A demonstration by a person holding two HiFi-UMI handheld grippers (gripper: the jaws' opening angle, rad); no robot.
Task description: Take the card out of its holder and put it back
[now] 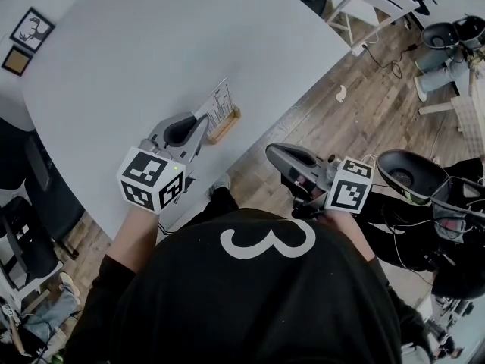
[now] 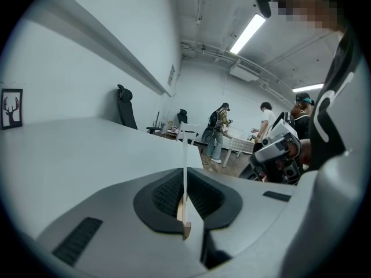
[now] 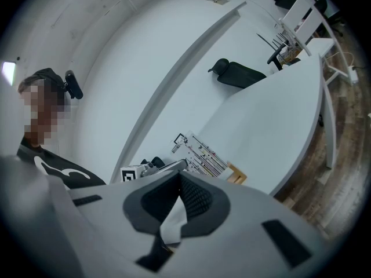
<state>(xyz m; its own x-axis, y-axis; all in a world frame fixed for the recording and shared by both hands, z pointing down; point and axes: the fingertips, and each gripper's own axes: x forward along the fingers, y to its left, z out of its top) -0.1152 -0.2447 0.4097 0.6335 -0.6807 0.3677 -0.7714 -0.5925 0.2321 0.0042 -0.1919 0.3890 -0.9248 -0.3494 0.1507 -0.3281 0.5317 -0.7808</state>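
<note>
A white printed card (image 1: 221, 103) stands in a small wooden holder (image 1: 225, 125) near the front edge of the white table (image 1: 136, 59). My left gripper (image 1: 203, 120) reaches the card's left edge. In the left gripper view the card (image 2: 184, 155) shows edge-on between the dark pads, which close on it, with the holder (image 2: 185, 227) below. My right gripper (image 1: 270, 151) hovers off the table over the floor, shut with nothing in it. From the right gripper view the card (image 3: 203, 155) and holder (image 3: 236, 175) lie ahead, beyond the shut right gripper (image 3: 179, 177).
The table's curved front edge (image 1: 250, 146) runs between the two grippers, with wooden floor (image 1: 356, 120) to the right. White chairs (image 1: 375, 2) stand at the back right. Two framed pictures (image 1: 30, 30) are at the far left. Several people (image 2: 223, 126) stand far off.
</note>
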